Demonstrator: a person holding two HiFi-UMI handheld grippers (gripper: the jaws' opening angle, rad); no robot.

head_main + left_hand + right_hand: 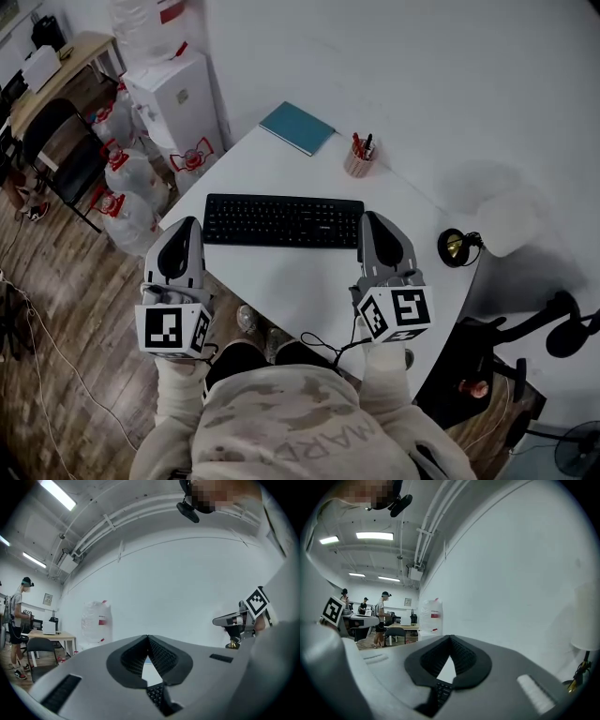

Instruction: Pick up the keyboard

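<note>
A black keyboard (pixel 283 221) lies flat on the white table (pixel 300 281), and both grippers are low at its two ends. My left gripper (pixel 190 223) is just off the keyboard's left end, at the table's left edge. Its jaws are shut with nothing between them. My right gripper (pixel 371 217) is beside the keyboard's right end, also shut and empty. In the left gripper view the closed tips (pixel 148 637) meet above a sliver of keyboard keys (pixel 156 693). In the right gripper view the closed tips (pixel 451 637) show keyboard keys (pixel 442 691) below them.
A teal notebook (pixel 296 127) and a pen cup (pixel 360 159) sit at the table's far side. A small brass object (pixel 455 246) stands at the right edge. Water jugs (pixel 131 173), a white cabinet (pixel 178 94) and a chair (pixel 66 150) stand on the floor to the left.
</note>
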